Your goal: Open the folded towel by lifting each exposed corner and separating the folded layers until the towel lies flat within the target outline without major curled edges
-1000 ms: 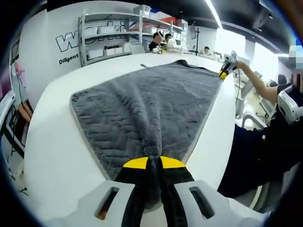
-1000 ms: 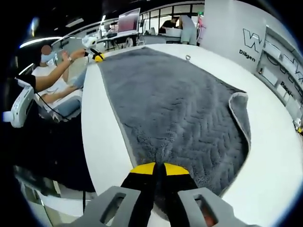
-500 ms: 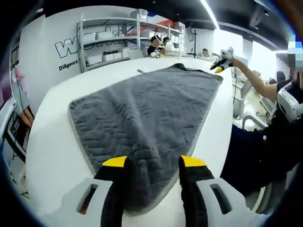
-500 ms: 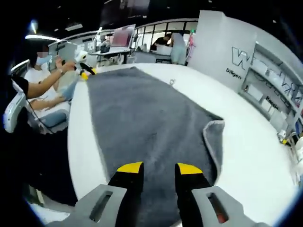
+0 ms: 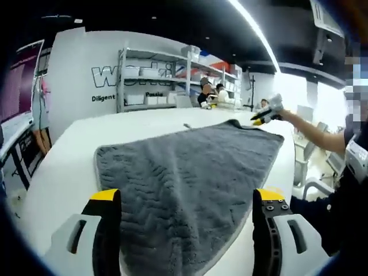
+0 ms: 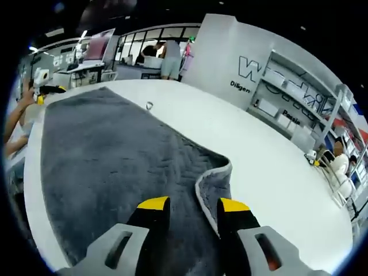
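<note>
Left gripper view: the left tool (image 5: 187,198) stands wide apart, nothing between its yellow-tipped jaws, both hanging just over the near end of the grey towel (image 5: 190,167). The towel runs straight ahead of the tool across the white surface (image 5: 63,158), spread out in a single flat sheet, its pale edge trim running along the left side. Bare surface lies left of the tool. Far ahead behind the surface, a shelf rack (image 5: 152,80) stands against a white wall with dark lettering. Ahead and to the right, past the towel's far corner, the right tool (image 5: 265,113) shows in a person's hand (image 5: 283,115), held just above the towel's far end; at that size I cannot tell contact.

Right gripper view: far ahead to the left, the left tool (image 6: 43,86) sits by the towel's far corner. The right tool (image 6: 192,206) has its jaws narrowly apart, holding nothing, above the towel's (image 6: 109,167) near end. Just ahead and right of the right jaw, the towel's corner is folded back (image 6: 215,181), the pale trim curled up over the grey pile. A small metal ring (image 6: 149,106) lies on the surface (image 6: 276,184) beside the towel's right edge, further ahead. Open surface spreads right of the tool.
</note>
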Demonstrator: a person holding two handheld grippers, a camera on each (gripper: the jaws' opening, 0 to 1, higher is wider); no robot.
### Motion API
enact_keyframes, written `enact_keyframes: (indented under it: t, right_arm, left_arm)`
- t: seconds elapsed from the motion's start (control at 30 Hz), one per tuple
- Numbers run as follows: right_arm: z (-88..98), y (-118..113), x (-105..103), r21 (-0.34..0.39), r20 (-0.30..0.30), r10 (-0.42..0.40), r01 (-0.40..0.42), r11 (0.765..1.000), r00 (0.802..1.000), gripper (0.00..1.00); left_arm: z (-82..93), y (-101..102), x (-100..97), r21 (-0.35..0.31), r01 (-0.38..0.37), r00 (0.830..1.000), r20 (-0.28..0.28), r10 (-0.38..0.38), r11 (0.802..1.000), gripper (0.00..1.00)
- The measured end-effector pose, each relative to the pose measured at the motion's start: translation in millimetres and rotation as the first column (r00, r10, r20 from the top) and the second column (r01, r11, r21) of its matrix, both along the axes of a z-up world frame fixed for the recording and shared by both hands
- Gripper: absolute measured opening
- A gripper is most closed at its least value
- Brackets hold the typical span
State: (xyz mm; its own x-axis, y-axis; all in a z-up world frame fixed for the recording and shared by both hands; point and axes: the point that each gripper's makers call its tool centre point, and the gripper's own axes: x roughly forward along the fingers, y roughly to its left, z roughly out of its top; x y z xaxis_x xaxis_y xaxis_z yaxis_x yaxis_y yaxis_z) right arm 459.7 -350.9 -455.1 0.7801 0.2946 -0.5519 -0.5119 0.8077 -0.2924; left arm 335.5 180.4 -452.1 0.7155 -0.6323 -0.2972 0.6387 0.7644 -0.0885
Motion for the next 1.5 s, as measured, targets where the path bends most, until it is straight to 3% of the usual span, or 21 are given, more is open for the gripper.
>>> enact_keyframes:
  t: [0.17,0.3,0.37,0.43,0.5,0.6,0.83,0.97,1.07,1.17,1.33,1.5]
  right_arm:
    - [-13.0,8.6,27.0,0.018,-0.002,-0.058,0.058,0.998,0.998,0.29]
    - [-20.1,10.8,42.8,0.061,-0.017,-0.111,0.112,0.992,0.994,0.28]
    - [-21.9,7.7,44.9,0.024,-0.003,-0.127,0.127,0.992,0.992,0.22]
    - [-22.7,0.8,47.1,-0.062,0.024,-0.119,0.12,0.991,0.993,0.07]
    - [-22.6,0.0,47.7,-0.059,0.026,-0.115,0.116,0.991,0.993,0.0]
    - [-16.6,-6.5,48.7,-0.06,0.044,-0.12,0.123,0.991,0.992,0.0]
    - [13.7,-45.6,60.3,-0.151,0.137,-0.184,0.204,0.967,0.973,0.0]
    - [19.5,-72.8,75.9,-0.238,0.167,-0.224,0.259,0.936,0.96,0.0]
    - [15.8,-80.0,87.1,-0.273,0.167,-0.226,0.265,0.925,0.96,0.0]
    - [10.6,-88.1,97.1,-0.352,0.167,-0.228,0.274,0.895,0.959,0.0]
    - [-13.3,-89.3,104.1,-0.371,0.113,-0.244,0.269,0.889,0.963,0.01]
    - [-27.6,-101.8,102.4,-0.367,0.113,-0.297,0.317,0.874,0.948,0.26]
  left_arm:
    - [-11.6,-2.2,0.9,0.027,-0.014,1.0,-0.019,0.015,1.0,0.99]
    - [-4.6,-9.1,-2.3,0.018,-0.007,1.0,0.019,0.007,1.0,0.99]
    - [-2.3,-11.5,-4.3,0.014,-0.002,1.0,0.023,0.001,1.0,0.99]
    - [0.0,-13.1,-5.4,0.001,-0.001,1.0,0.025,0.001,1.0,0.99]
    - [1.0,-15.2,-7.0,-0.003,0.011,1.0,0.029,-0.011,1.0,0.99]
    - [-3.0,-14.6,-5.0,0.0,0.015,1.0,0.026,-0.015,1.0,0.99]
    - [2.6,-18.2,-5.7,-0.054,0.02,0.999,0.027,-0.019,0.998,0.97]
    - [6.1,-20.8,-6.8,-0.053,0.022,0.999,0.036,-0.02,0.998,0.98]
    - [6.1,-24.6,-7.5,-0.051,0.025,0.999,0.036,-0.023,0.998,0.98]
    - [4.0,-28.2,-6.3,-0.038,0.022,0.999,0.038,-0.021,0.999,0.98]
    - [5.1,-33.5,-7.3,-0.042,0.03,0.999,0.039,-0.028,0.999,0.98]
    - [6.5,-34.0,-7.8,-0.039,0.02,1.0,0.022,-0.019,0.999,0.98]
